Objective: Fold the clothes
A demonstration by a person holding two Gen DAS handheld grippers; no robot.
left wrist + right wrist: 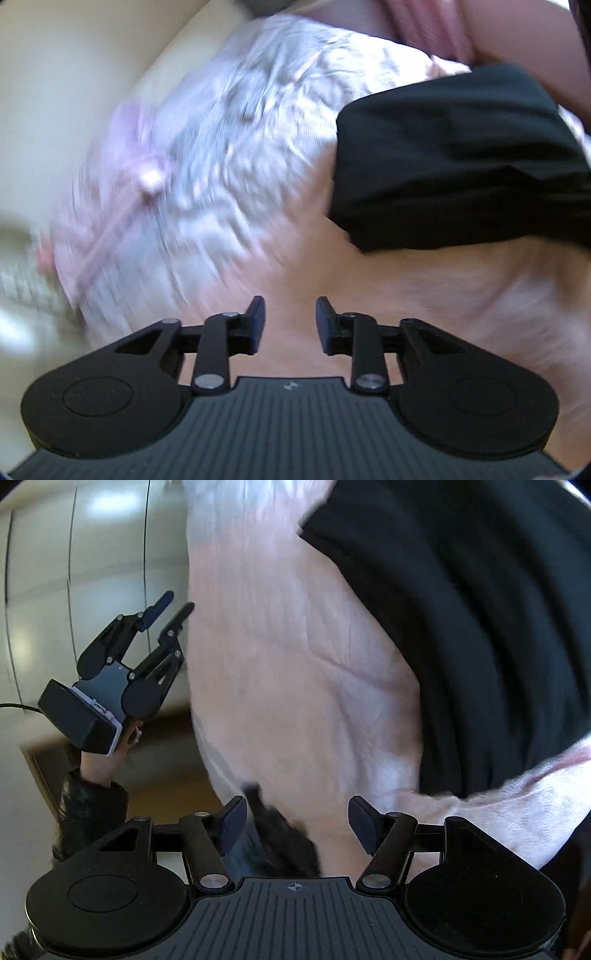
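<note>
A black garment point(461, 158) lies in rumpled folds on a pale pink sheet point(424, 295), to the upper right of my left gripper point(291, 314). That gripper's fingers stand a little apart over bare sheet with nothing between them. The right wrist view shows the black garment point(480, 627) spread across the pink sheet point(295, 664), ahead and to the right of my right gripper point(297, 808). Its jaws stand wide. A blurred dark bit of cloth point(280, 842) hangs between them, touching neither pad. My left gripper point(177, 602) is held up beside the bed, empty.
A white quilt with a pink pattern and bow point(240, 147) covers the bed's left part. A cream surface point(74, 74) lies beyond it. White cupboard doors point(92, 572) and brown floor point(166, 775) sit left of the bed. A hand in a dark sleeve point(92, 805) holds the left gripper.
</note>
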